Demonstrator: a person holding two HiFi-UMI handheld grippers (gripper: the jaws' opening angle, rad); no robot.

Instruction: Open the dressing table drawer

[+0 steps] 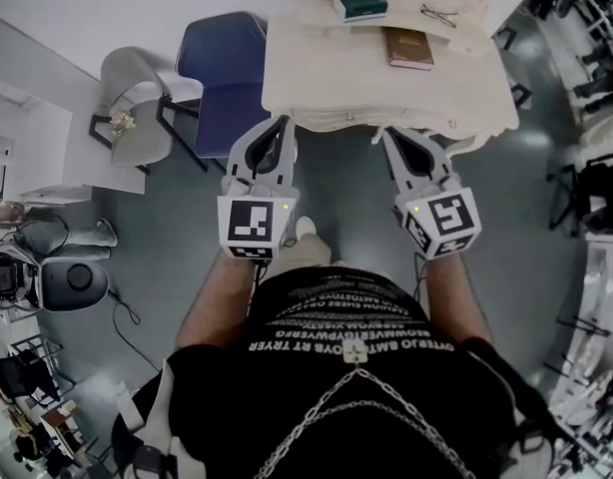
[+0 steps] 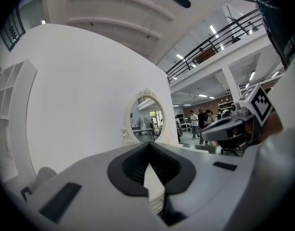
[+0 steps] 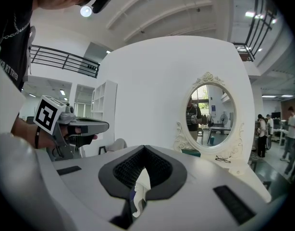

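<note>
The cream dressing table (image 1: 316,78) stands just ahead of me, its carved front edge (image 1: 386,120) facing me; from above I cannot make out the drawer front. My left gripper (image 1: 279,122) and right gripper (image 1: 387,134) point at that edge side by side, a little short of it, both shut with nothing between the jaws. In the left gripper view the jaws (image 2: 148,146) meet, and a strip of cream table front (image 2: 154,194) shows below them. The right gripper view has the shut jaws (image 3: 143,148) aimed left of the oval mirror (image 3: 212,114).
On the tabletop lie a brown book (image 1: 408,48), a teal box (image 1: 359,5) and glasses (image 1: 438,13). A blue chair (image 1: 222,68) stands left of the table, a white chair (image 1: 137,103) further left. Chairs and equipment crowd the right side (image 1: 586,178).
</note>
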